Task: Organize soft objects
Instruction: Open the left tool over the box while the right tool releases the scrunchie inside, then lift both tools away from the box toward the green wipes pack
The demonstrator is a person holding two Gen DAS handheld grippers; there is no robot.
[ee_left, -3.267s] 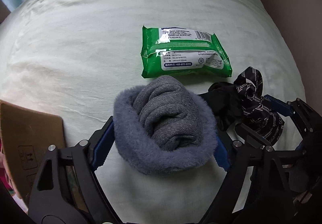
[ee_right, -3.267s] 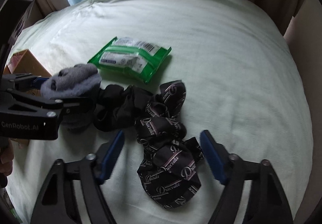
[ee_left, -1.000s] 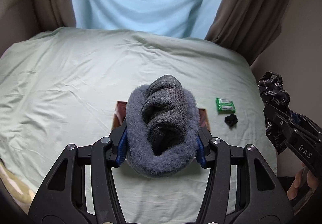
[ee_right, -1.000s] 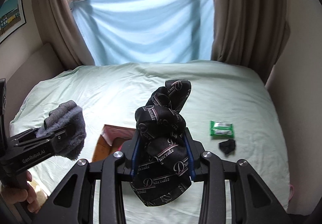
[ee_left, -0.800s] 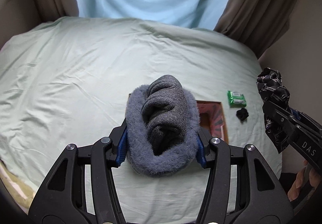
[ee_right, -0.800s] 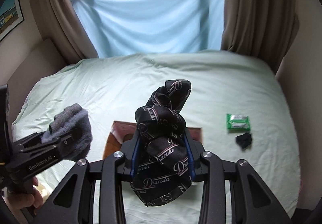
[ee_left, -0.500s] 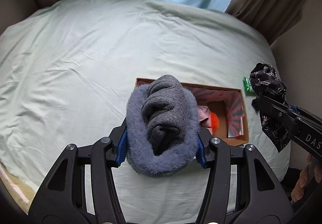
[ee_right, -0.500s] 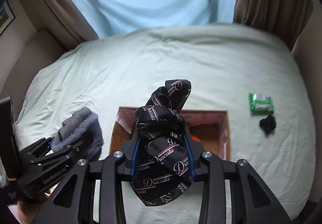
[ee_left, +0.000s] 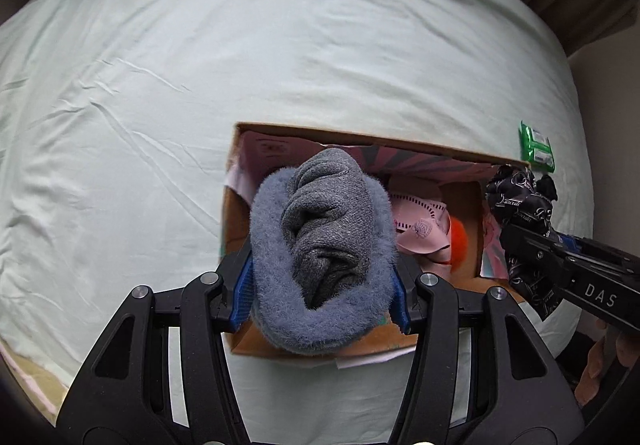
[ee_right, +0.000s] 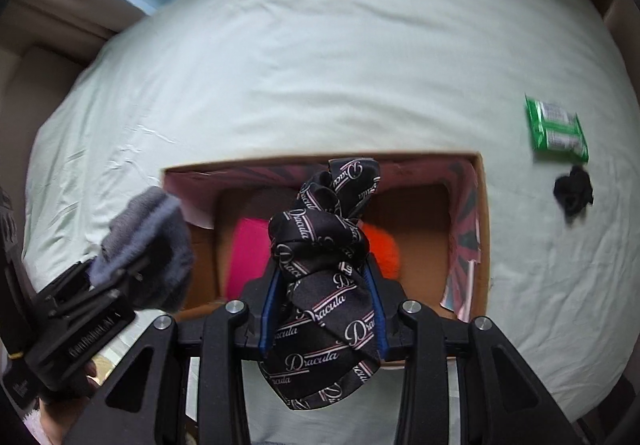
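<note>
Both tongs, each clenched on a soft item, point steeply down over the open cardboard box (ee_right: 482, 229) on the bed (ee_left: 280, 45).

The left tongs (ee_left: 322, 281) squeeze a rolled grey fuzzy sock (ee_left: 324, 245) between blue pads, hanging over the box's left part. The right tongs (ee_right: 322, 309) grip a knotted black printed cloth (ee_right: 324, 265) above the box's middle. Inside lie a pink item (ee_right: 246, 245) and an orange fluffy thing (ee_right: 380, 245). A green packet (ee_right: 558, 129) and a small black bundle (ee_right: 574, 191) rest on the sheet right of the box, near each other. A second ago both tongs stood higher and closer to level, with window and curtains in view and the box small below; now the box fills the middle of both views.
</note>
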